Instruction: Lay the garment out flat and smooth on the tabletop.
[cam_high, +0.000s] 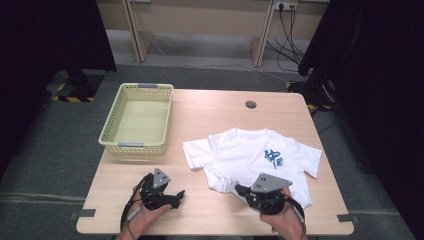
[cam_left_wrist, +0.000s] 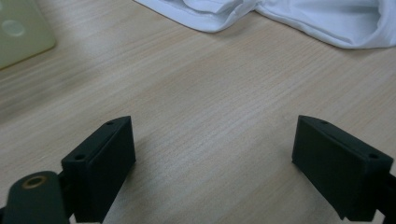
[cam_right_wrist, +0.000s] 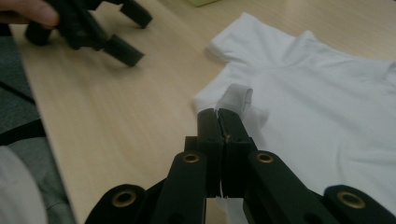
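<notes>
A white T-shirt is found spread flat on the right half of the wooden table, chest upward. A blue printed mark is carried on its chest; the characters are too small to be read. No other label or writing can be made out.

The right gripper is seen with its jaws pressed together on a fold of the shirt's lower hem, white cloth protruding past the tips (a strip also shows behind the pads). The left gripper is held low over bare table, jaws wide apart, nothing between them, just short of the shirt's edge.

A pale yellow plastic basket stands at the table's far left corner, well apart from the shirt. A round cable port is set near the far edge. Between grippers and shirt, nothing obstructs.
</notes>
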